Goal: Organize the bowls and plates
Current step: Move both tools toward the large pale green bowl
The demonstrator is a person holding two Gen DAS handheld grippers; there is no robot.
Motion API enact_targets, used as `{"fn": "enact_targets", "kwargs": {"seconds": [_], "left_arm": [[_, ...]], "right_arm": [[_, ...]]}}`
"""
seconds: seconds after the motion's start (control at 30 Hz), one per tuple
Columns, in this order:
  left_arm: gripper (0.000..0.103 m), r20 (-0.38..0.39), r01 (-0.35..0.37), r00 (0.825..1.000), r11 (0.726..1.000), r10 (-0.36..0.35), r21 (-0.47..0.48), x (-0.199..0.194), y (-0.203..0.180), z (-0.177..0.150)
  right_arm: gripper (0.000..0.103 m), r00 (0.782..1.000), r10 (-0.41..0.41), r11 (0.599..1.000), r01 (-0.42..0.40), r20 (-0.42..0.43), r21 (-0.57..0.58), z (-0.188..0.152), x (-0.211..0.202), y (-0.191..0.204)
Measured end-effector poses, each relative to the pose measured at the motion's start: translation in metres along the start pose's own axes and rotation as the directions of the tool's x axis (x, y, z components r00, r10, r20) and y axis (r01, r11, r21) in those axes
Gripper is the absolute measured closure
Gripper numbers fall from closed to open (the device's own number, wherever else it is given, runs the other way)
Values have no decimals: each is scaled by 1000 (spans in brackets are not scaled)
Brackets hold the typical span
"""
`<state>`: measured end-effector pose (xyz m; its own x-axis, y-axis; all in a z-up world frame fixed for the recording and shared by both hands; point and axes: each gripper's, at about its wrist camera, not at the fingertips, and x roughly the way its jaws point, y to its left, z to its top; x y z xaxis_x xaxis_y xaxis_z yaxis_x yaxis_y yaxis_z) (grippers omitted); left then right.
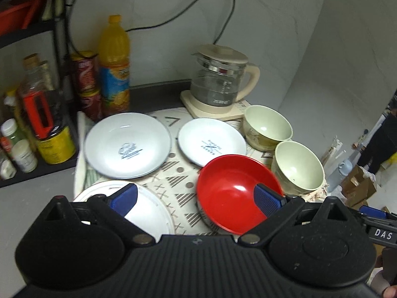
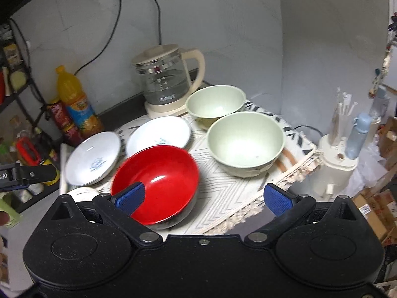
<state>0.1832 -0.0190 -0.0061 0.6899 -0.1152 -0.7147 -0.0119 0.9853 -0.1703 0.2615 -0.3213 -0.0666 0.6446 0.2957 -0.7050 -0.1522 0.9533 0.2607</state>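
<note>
A red bowl sits at the front of the patterned mat. Behind it are two white plates, one larger and one smaller. A third white plate lies nearest me. Two pale green bowls stand on the right; in the right wrist view they are the far bowl and the near bowl. My left gripper is open, its right finger over the red bowl's near rim. My right gripper is open too, its left finger over that bowl.
A glass kettle on its cream base stands behind the dishes. An orange juice bottle, cans and jars crowd the left shelf. The mat's fringed right edge drops off beside a cream stand and boxes.
</note>
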Motion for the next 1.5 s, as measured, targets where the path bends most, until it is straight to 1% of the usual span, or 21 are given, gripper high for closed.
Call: {"fn": "enact_targets", "kwargs": {"seconds": [0.03,0.07,0.13,0.2,0.33,0.43,0.63,0.7,0.73,0.83,0.93,1.1,1.2,1.3,1.37,1.5], "left_arm": [[4,-7,16,1000,1000,-16,6,4,-1,2],[4,-10,32,999,999,-31,19,8,-3,5],[4,-16,47,999,998,-47,46,15,-8,8],[4,-31,61,998,997,-59,57,23,-13,11],[4,-48,98,994,993,-95,71,34,-23,17],[4,-68,115,992,990,-110,81,45,-31,21],[4,-85,147,987,985,-139,96,66,-50,32],[4,-92,163,984,982,-155,91,74,-58,36],[4,-93,170,982,981,-162,92,78,-62,38],[4,-101,172,982,980,-162,102,93,-77,43],[4,-109,172,981,980,-161,99,109,-91,50],[4,-138,169,978,982,-156,86,138,-112,57],[4,-175,180,971,981,-165,70,161,-119,58],[4,-203,164,968,985,-149,58,182,-126,58],[5,-209,167,966,985,-153,50,194,-130,58],[11,-232,161,962,986,-148,41,214,-138,57]], "right_arm": [[2,1000,-6,1000,6,5,-3,1,1,0],[5,1000,-8,1000,8,4,-4,1,2,0],[10,1000,2,1000,-2,-19,10,4,6,-2],[11,999,-2,1000,3,-33,25,6,9,-4],[11,999,-30,999,32,-38,38,10,14,-7],[10,997,-61,996,64,-45,70,14,20,-15],[9,996,-66,988,74,-63,136,22,33,-38],[8,995,-71,986,80,-66,145,25,39,-45],[5,995,-74,985,84,-69,149,28,43,-49],[0,994,-76,982,88,-74,167,37,57,-61],[0,994,-71,983,84,-83,164,46,70,-74],[1,991,-60,980,81,-121,180,60,96,-98],[6,986,-71,986,92,-152,138,65,113,-107],[13,982,-50,991,71,-183,115,68,131,-116],[20,977,-27,993,50,-210,104,68,142,-121],[23,966,-6,996,28,-257,84,69,159,-127]]}}
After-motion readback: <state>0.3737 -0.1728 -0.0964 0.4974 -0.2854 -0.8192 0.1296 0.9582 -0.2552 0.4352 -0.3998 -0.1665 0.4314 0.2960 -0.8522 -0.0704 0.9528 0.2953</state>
